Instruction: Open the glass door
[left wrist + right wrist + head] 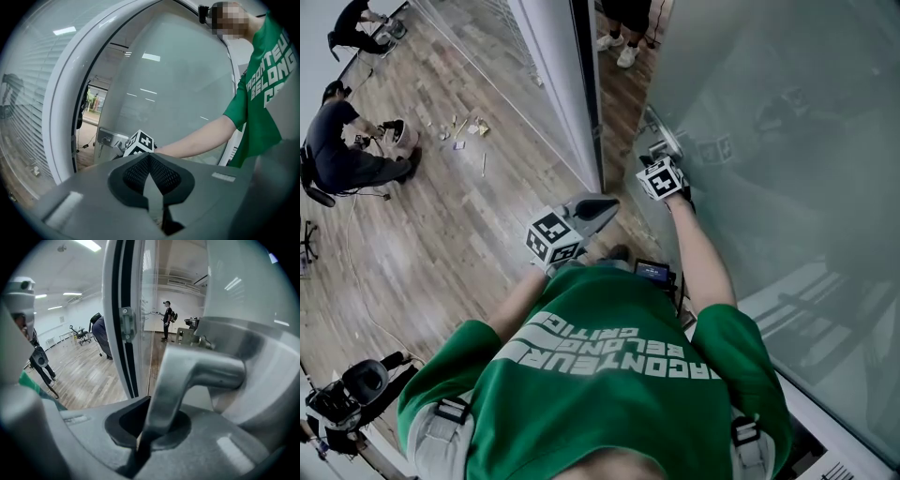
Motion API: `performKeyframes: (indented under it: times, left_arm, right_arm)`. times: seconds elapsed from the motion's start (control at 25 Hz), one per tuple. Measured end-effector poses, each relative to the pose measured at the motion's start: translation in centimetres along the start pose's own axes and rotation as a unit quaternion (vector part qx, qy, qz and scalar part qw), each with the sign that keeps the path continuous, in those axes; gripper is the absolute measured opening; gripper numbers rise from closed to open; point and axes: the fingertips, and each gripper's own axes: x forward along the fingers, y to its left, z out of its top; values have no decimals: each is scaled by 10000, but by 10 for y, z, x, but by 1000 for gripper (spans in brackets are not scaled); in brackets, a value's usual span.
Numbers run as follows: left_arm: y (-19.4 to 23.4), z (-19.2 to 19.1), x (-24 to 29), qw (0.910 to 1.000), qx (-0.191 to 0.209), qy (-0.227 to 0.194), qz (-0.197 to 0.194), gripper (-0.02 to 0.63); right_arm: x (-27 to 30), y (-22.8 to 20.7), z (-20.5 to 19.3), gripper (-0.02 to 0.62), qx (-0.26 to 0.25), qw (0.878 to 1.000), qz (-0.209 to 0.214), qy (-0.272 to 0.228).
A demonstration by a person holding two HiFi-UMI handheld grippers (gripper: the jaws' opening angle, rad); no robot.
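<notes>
My right tongs (143,430) pinch the handle (201,371) of the glass door (769,112). My left tongs (149,161) are pressed together, empty, near the white frame (555,75).

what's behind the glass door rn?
Through the gap beside the glass door: wood floor and a standing person. Its frosted pane hides whatever is directly behind it. The right gripper is shut on the door handle.
</notes>
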Motion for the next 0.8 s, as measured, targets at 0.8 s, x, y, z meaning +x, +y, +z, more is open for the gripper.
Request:
performKeyframes:
  times: [0.8]
  left_arm:
    - [-37, -6, 47, 9980, 70, 180, -600, 9]
  right_arm:
    - [3, -55, -7, -8, 277, 9993, -251, -16]
